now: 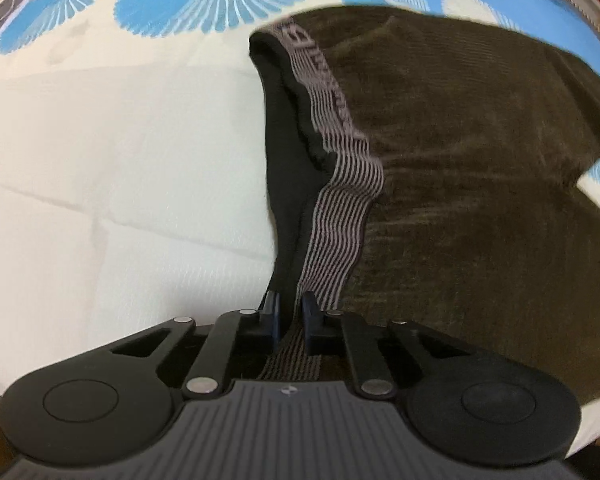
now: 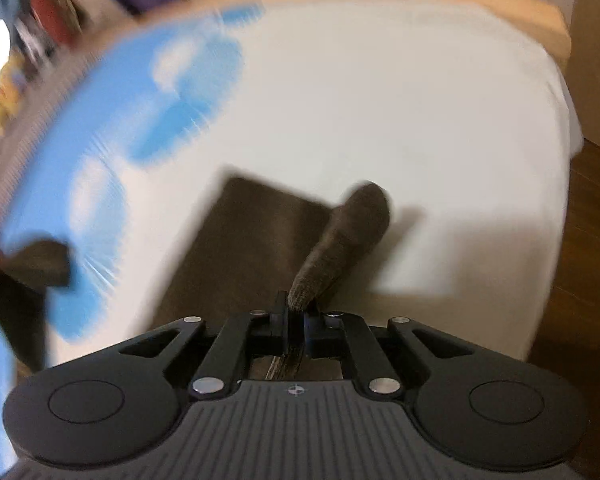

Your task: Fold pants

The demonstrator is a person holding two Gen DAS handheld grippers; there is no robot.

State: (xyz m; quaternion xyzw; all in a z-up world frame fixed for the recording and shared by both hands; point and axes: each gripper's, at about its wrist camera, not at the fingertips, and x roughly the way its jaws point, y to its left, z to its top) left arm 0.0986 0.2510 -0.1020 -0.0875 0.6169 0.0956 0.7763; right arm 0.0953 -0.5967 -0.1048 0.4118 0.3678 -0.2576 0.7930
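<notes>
While spread on the white-and-blue bed, dark olive corduroy pants: left tongs pinching striped grey waistband; right tongs pinching a raised pant fold.

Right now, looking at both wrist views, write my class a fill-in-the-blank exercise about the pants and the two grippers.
1. The left gripper is closed on the striped ______ of the pants.
2. The corduroy fabric of the pants is dark ______.
3. The right gripper pinches a lifted fold of the ______.
4. The bedcover under the pants is white with a ______ pattern.

Missing words: waistband; brown; pants; blue
</notes>
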